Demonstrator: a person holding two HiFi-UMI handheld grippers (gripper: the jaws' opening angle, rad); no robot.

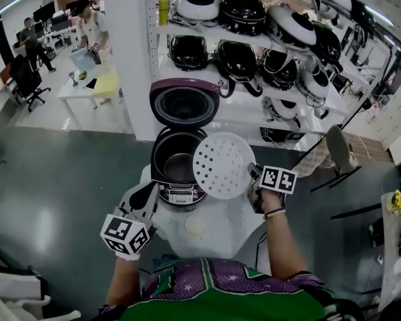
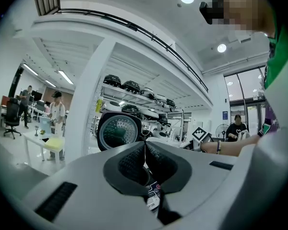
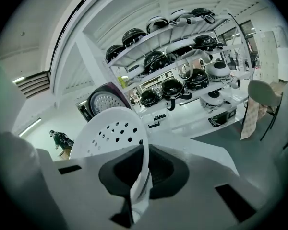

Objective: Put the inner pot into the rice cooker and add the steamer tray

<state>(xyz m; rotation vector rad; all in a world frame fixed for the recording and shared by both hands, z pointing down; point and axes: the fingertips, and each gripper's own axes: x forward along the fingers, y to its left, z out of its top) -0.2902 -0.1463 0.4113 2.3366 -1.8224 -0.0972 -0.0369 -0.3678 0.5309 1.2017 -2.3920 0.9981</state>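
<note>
Right gripper (image 1: 254, 183), clamped on the steamer tray (image 1: 222, 165) rim, holds it tilted over the rice cooker (image 1: 158, 174) right edge; left gripper (image 1: 144, 203) closed, empty.

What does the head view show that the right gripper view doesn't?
Only the head view: the rice cooker seen from above with its inside open, the left claw beside it, and the person's arms.

Only the right gripper view: a close look at the right claw pinching the rim of the steamer tray.

Both: the white steamer tray with its holes, the cooker's raised lid, and the shelves stacked with other cookers.
</note>
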